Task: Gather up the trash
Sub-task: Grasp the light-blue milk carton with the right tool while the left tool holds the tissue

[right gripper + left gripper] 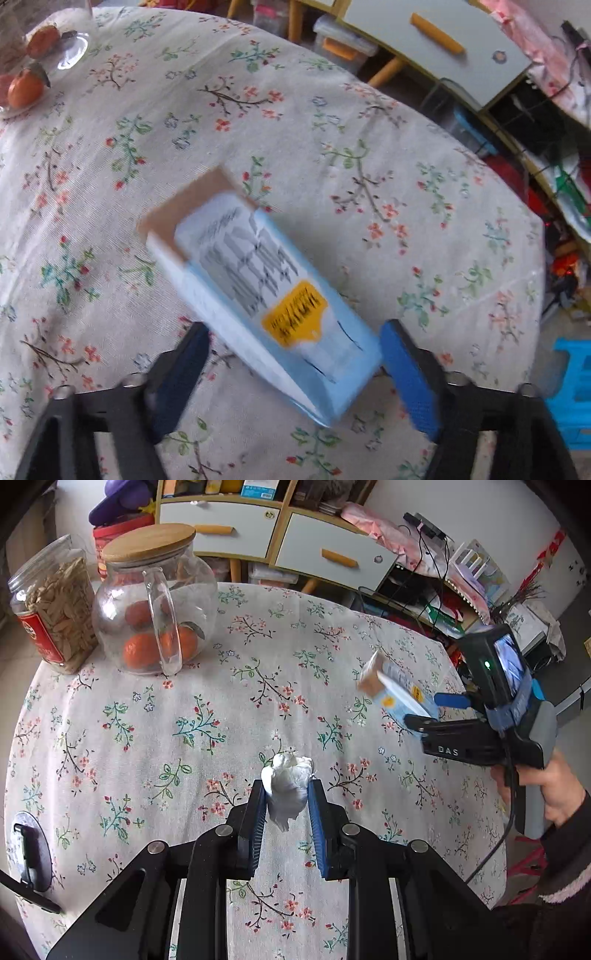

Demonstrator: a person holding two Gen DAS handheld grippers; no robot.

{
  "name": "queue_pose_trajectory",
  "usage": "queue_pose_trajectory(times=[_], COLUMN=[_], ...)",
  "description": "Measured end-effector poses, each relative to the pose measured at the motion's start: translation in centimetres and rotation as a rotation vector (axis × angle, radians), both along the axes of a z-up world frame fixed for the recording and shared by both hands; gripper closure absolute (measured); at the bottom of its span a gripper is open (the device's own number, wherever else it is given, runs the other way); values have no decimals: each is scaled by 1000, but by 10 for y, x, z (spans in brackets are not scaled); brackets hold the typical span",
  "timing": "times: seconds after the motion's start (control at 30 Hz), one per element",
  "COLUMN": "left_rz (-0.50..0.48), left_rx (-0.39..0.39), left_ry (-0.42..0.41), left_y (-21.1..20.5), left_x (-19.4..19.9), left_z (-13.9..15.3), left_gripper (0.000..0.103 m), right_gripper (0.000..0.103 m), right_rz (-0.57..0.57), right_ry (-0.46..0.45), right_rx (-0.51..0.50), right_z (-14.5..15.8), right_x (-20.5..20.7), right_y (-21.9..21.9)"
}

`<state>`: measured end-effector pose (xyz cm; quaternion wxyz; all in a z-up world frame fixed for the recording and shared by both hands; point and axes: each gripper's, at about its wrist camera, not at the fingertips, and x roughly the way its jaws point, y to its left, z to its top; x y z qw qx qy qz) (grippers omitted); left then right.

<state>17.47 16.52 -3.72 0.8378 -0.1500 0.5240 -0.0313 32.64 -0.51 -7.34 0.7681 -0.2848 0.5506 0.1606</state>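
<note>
Left gripper (287, 794) clamped tight on crumpled white tissue wad (288, 786), held above floral-clothed round desk (221, 701). Right gripper (295, 354) jaws part open around tilted light-blue cardboard box (258, 295), right pad touching or nearly so, left pad apart. Grip not certain through blur.

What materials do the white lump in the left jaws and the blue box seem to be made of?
White lump: probably tissue paper, matte, soft crumpled folds.
Blue box: seemingly thin cardboard, printed smooth outside, brown raw inside on the open flap.
</note>
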Motion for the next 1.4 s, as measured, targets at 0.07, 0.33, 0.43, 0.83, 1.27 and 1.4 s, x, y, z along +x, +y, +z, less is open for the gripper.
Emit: queue_pose_trajectory(times=[0.07,0.33,0.43,0.83,1.27,1.4], left_rz=[-1,-26,-24,-33,-60,-82], left_rx=[2,22,21,8,3,13], left_ry=[0,-12,-16,-8,-8,-17], left_y=[-2,-15,-18,-22,-33,-46], left_x=[-1,-11,-13,-4,2,-1], left_z=[1,8,9,5,4,7], left_gripper=[79,79,79,79,79,79], right_gripper=[49,101,63,19,41,42], right_rz=[-3,-75,-56,-113,-171,-201], right_ry=[-10,78,63,-23,-26,-47], right_rx=[1,182,161,106,152,186], right_z=[6,28,29,8,9,34], right_x=[-7,-36,-47,-11,-17,-36], right_y=[-5,-32,-32,-28,-34,-54])
